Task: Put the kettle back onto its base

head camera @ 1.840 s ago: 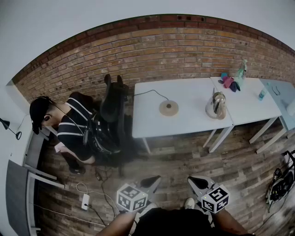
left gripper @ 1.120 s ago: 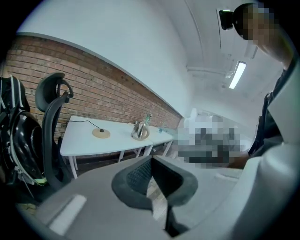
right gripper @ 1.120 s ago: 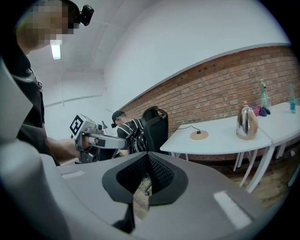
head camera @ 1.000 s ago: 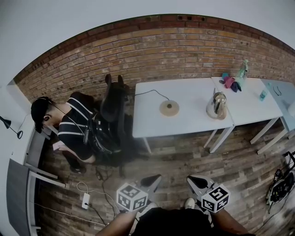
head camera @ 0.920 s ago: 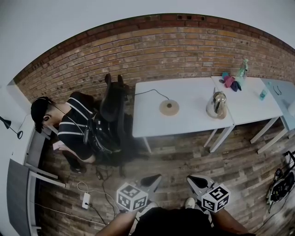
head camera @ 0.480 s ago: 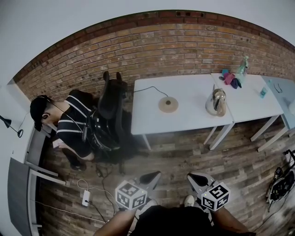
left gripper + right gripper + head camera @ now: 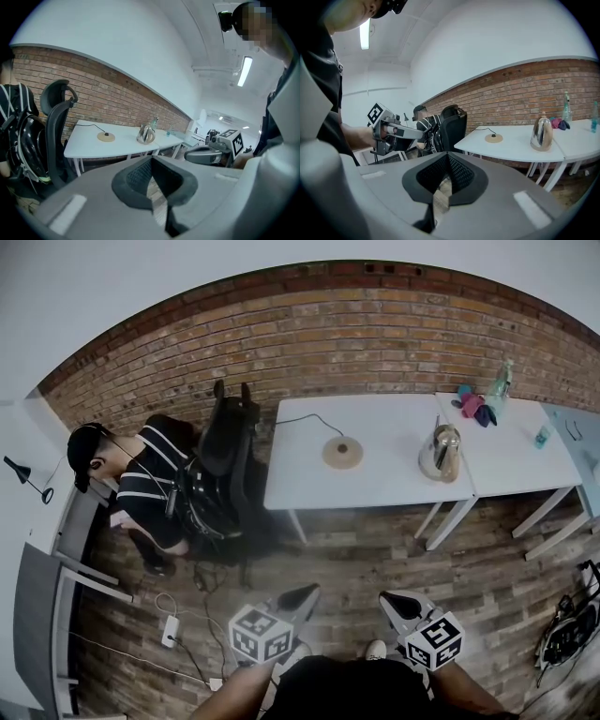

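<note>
The step in hand, as I judge it, is the approach; the shiny steel kettle with a dark handle (image 7: 441, 452) stands on the right end of the long white table (image 7: 375, 486) by the far brick wall (image 7: 375, 343), and its flat round tan base (image 7: 343, 452) lies to the left of it near the table's middle, well apart from it, with a thin black cord (image 7: 302, 419) running off to the table's far left corner.

Both tools are down at the near edge, far from the table. The left gripper (image 7: 307, 593) has its jaws together with nothing between them; the right gripper (image 7: 390, 599) is likewise closed and empty.

To do this well, I would walk up to the table's right half, since the kettle is there; spread the right gripper's jaws before reaching; take the handle, not the smooth rounded body, which would likely slip; lift straight up, carry it level to the left, and lower it squarely over the base's centre pin. The left gripper could steady the light base if it slides. The seated person in a striped top (image 7: 155, 491) and the black office chair (image 7: 225, 439) are off the table's left end, so a line from the right stays clear of them.

As to writing, none can be read; the marker cubes (image 7: 262, 635) show only black-and-white square patterns; no brand is visible on the kettle; the bottles (image 7: 504, 379) on the neighbouring right table (image 7: 516, 460) are too small to tell.
</note>
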`<state>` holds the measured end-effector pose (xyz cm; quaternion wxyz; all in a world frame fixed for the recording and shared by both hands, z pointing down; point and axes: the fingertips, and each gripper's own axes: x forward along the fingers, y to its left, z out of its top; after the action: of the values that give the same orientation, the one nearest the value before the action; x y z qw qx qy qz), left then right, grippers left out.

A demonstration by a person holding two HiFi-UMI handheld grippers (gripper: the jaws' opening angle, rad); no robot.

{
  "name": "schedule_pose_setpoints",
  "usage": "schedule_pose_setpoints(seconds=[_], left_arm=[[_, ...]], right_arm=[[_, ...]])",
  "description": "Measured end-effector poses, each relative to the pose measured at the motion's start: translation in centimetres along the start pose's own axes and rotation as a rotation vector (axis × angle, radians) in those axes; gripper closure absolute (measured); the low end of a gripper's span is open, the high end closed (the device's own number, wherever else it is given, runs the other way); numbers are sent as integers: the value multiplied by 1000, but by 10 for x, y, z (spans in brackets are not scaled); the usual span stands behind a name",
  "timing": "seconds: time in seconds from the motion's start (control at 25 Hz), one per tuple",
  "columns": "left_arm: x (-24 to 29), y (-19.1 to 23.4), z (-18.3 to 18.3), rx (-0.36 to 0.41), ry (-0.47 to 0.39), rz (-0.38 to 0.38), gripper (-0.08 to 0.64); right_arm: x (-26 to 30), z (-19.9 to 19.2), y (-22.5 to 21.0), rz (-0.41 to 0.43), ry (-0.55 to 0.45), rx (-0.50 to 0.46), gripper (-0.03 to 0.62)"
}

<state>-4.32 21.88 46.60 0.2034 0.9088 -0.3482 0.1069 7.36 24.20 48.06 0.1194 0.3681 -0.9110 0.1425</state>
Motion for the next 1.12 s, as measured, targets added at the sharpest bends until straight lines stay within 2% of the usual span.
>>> schedule_pose_setpoints(seconds=[0.4,0.68,0.96,1.12], left_arm=[[35,-39,-9,-32,-20,77,559],[51,-49,-8,-70,-29,154,559],[64,-50,-19,-86,11,187,559],[77,-43,-16,-78,14,180,559]], right_arm=[[-40,-20,-41,65,27,-3,565],[-51,-29,-71,121,35,7,565],[-43,-34,-84,169,35,28,565],[-33,-34,-91,179,37,20,565]])
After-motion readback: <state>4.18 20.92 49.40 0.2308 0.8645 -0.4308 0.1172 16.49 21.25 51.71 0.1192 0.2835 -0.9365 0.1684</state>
